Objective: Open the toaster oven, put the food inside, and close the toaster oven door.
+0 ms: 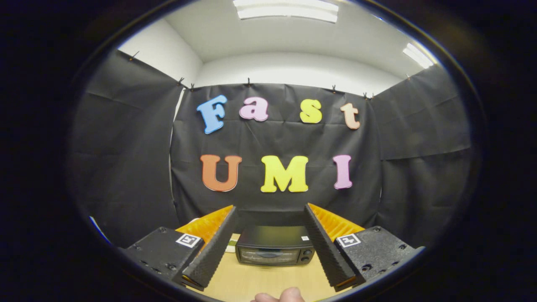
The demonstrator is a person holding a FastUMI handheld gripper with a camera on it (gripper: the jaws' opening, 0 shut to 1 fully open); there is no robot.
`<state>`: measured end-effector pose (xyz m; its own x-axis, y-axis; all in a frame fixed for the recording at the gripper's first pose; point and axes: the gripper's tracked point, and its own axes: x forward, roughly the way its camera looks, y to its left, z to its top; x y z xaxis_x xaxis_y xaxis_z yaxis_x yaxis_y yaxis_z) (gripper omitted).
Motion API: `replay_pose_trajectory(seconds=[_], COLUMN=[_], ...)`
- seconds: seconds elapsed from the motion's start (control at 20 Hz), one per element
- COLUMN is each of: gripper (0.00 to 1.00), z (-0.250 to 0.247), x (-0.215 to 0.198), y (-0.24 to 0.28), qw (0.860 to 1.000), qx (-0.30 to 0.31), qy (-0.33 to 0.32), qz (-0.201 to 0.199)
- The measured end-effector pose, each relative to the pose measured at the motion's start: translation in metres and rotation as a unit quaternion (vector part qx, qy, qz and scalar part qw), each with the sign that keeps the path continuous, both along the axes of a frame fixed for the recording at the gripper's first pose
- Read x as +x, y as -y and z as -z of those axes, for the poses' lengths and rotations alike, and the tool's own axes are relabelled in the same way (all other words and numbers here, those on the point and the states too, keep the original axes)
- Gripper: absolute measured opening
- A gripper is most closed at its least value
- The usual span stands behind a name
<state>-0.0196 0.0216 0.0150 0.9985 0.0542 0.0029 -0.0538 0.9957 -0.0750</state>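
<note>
I see my gripper (270, 214) with its two fingers spread wide apart, and they hold nothing. The toaster oven (275, 245) sits on the wooden table (268, 281), out ahead of the fingers and in the gap between them. Its door is closed. A small green and white thing (231, 244) peeks out just beside the oven. A person's fingertips (279, 296) show close to me, low on the table.
</note>
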Motion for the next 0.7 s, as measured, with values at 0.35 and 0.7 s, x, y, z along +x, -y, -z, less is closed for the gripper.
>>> replay_pose_trajectory(seconds=[0.35,0.7], gripper=[1.00,1.00], z=[0.012,0.039], x=[0.009,0.061], y=[-0.004,0.012], qw=[1.000,0.999], qx=[0.021,0.019], qy=[-0.009,-0.019], qz=[-0.021,-0.017])
